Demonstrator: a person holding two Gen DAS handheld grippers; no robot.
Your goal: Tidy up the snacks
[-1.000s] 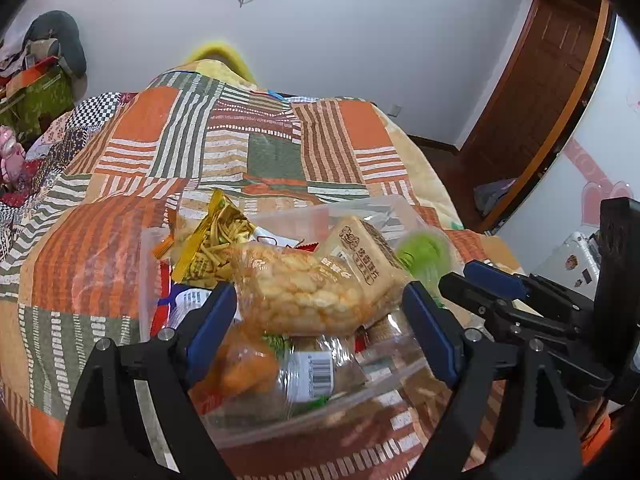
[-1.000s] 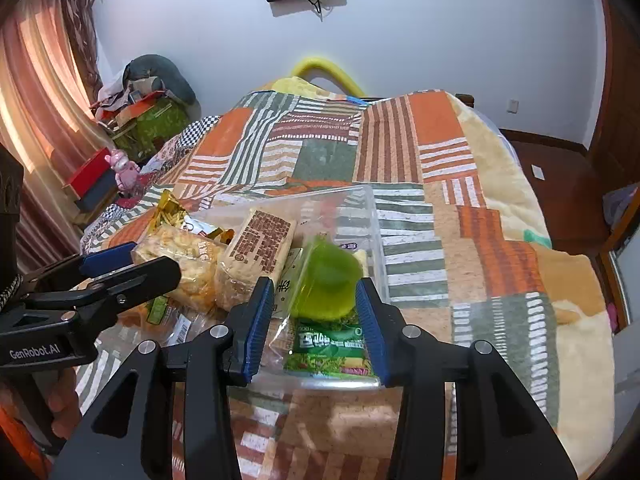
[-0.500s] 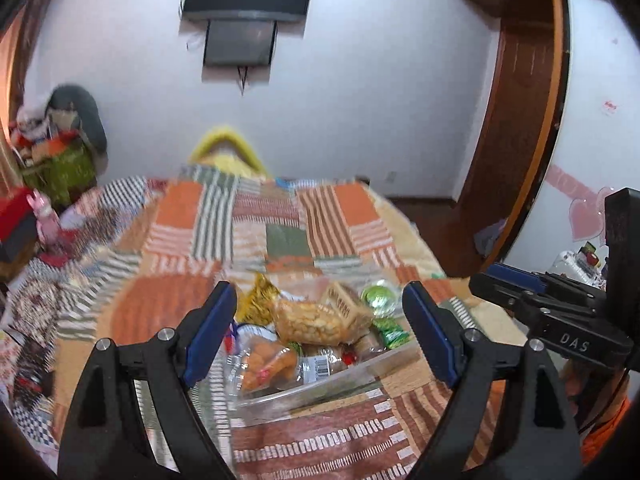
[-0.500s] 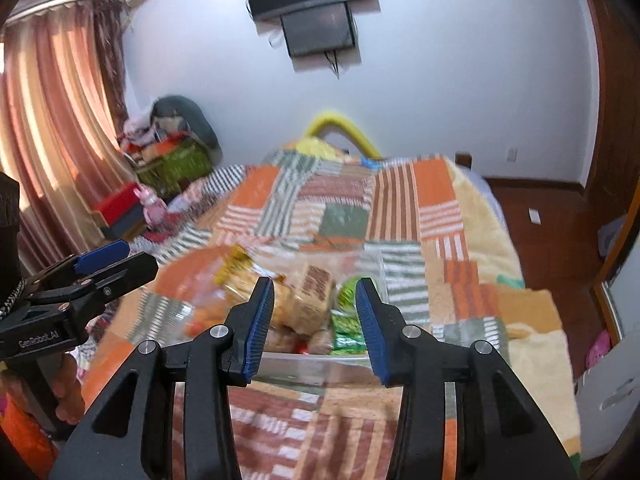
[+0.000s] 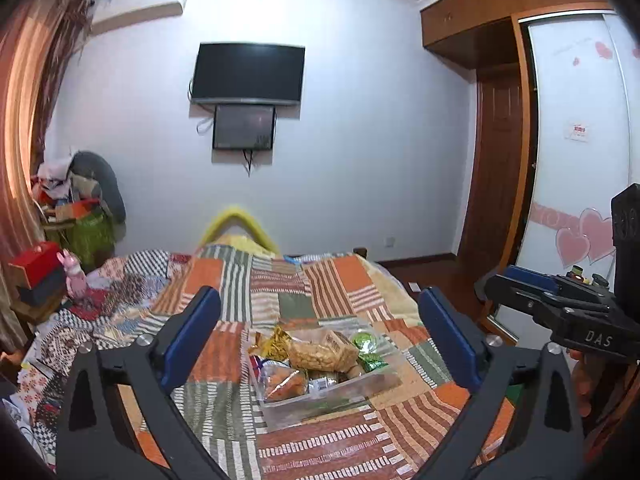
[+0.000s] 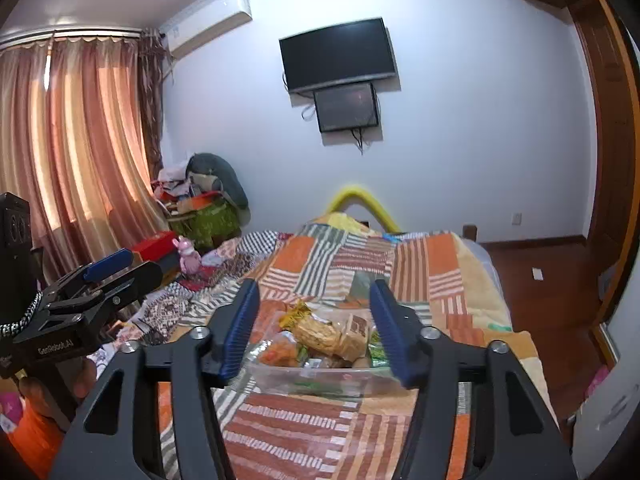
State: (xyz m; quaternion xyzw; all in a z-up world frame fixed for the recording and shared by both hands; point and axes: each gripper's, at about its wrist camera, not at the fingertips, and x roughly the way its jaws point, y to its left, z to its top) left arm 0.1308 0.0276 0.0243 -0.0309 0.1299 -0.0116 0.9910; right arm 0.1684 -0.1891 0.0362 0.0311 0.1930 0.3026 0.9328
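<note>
Both grippers spread wide, empty: left gripper, right gripper. Clear tray of snacks resting on patchwork bedspread, framed between each pair of blue pads, well beyond them, untouched.

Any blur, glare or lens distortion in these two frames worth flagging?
Left wrist view: sharp; fisheye bows the wardrobe; black corner vignetting. Right wrist view: slightly soft on the snack container; backlit curtain glows orange without washing out; door frame curves strongly.
</note>
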